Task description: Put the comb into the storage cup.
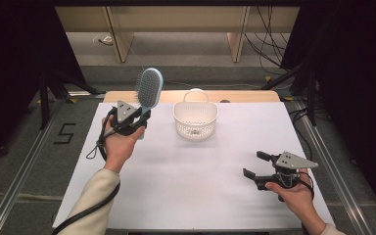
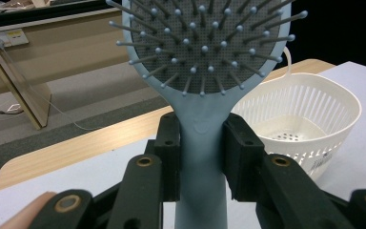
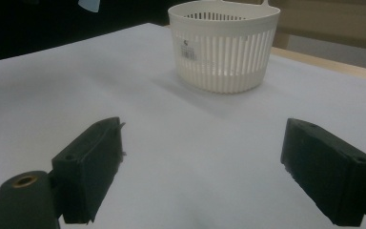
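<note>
I am holding the hairbrush [image 1: 148, 88] up off the tabletop [image 1: 196, 181] with my left tongs [image 1: 138, 119], and I judge this to be the carrying step: the brush is lifted and the white slatted basket [image 1: 196, 120] is the likely place for it. In the left gripper view my two black pads are pressing on either side of the pale blue handle, just below the point where it widens into the bristle head [image 2: 205, 43], so the left tongs are clamping the brush firmly. The head is standing upright above the jaws, bristles facing the camera, and from above the brush is hanging in the air to the left of the basket, near it but not over it.

The basket is sitting near the far edge of the tabletop, upright, and I am seeing nothing inside it. Its thin handle loop [image 1: 196, 94] is rising at the back rim.

My right tongs [image 1: 252, 164] are resting low at the near right of the tabletop, well apart from the basket, with the jaws spread wide and nothing between them; in the right gripper view they are pointing across the bare white surface toward the basket [image 3: 224, 47].

The next move, as I am judging it, calls for bringing the brush sideways over the basket's mouth, tipping it so it clears the rim and the handle loop, and only then easing the pads apart.
</note>
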`<state>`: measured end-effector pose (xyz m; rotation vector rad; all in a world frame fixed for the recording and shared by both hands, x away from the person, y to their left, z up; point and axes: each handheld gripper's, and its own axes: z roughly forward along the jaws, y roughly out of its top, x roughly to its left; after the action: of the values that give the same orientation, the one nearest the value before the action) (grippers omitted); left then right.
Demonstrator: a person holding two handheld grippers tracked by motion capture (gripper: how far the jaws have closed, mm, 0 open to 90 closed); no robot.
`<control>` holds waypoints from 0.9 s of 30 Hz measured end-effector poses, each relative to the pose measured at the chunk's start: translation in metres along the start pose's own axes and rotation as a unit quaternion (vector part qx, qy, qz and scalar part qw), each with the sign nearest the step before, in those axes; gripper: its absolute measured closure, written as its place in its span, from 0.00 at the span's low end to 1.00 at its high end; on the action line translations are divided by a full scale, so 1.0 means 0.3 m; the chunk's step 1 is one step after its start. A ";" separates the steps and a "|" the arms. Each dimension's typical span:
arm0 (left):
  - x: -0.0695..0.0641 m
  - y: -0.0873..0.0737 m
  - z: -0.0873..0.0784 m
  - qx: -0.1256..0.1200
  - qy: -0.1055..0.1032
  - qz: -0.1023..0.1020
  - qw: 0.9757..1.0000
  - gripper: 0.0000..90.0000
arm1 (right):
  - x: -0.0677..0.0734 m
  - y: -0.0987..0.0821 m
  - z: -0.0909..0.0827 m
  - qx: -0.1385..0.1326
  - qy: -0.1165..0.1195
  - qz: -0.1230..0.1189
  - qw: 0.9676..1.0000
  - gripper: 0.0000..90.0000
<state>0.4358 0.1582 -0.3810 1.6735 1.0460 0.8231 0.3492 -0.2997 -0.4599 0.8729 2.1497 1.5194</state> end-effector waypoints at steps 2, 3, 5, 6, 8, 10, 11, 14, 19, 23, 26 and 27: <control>0.000 0.002 0.003 -0.001 -0.001 -0.003 1.000 0.78 | 0.000 0.000 0.000 0.000 0.000 0.000 1.000 0.17; -0.001 0.002 0.004 -0.001 -0.001 -0.003 1.000 0.78 | -0.001 0.000 0.001 0.000 0.000 0.000 1.000 0.17; -0.002 0.003 0.006 -0.001 -0.002 -0.003 1.000 0.78 | -0.001 0.000 0.000 0.001 0.000 0.000 1.000 0.17; -0.004 0.003 0.007 -0.001 -0.002 -0.003 1.000 0.78 | 0.000 0.000 0.000 0.001 0.000 -0.001 1.000 0.17; -0.006 0.004 0.008 -0.002 -0.003 -0.002 1.000 0.78 | 0.000 0.000 0.000 0.000 0.000 -0.001 1.000 0.17; -0.008 0.005 0.010 -0.003 -0.004 -0.002 1.000 0.78 | 0.000 0.000 0.000 0.000 0.000 0.000 1.000 0.17; -0.009 0.006 0.010 -0.003 -0.004 -0.002 1.000 0.78 | 0.000 0.000 0.000 0.000 0.000 0.000 1.000 0.17; -0.011 0.009 0.012 -0.005 -0.004 -0.002 1.000 0.78 | 0.000 0.000 0.000 0.001 0.000 0.000 1.000 0.17; -0.016 0.017 0.017 -0.007 -0.007 -0.002 1.000 0.78 | 0.000 0.000 0.000 0.001 0.000 0.000 1.000 0.17; -0.022 0.019 0.022 -0.007 -0.010 -0.001 1.000 0.78 | 0.000 0.000 0.000 0.001 0.000 0.000 1.000 0.17; -0.027 0.020 0.028 -0.007 -0.013 0.000 1.000 0.78 | 0.000 0.000 0.000 0.001 0.000 0.000 1.000 0.17; -0.030 0.019 0.030 -0.006 -0.014 0.001 1.000 0.78 | 0.000 0.000 0.000 0.001 -0.001 0.000 1.000 0.17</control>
<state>0.4415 0.1458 -0.3787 1.6706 1.0188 0.8044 0.3491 -0.2997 -0.4601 0.8743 2.1508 1.5167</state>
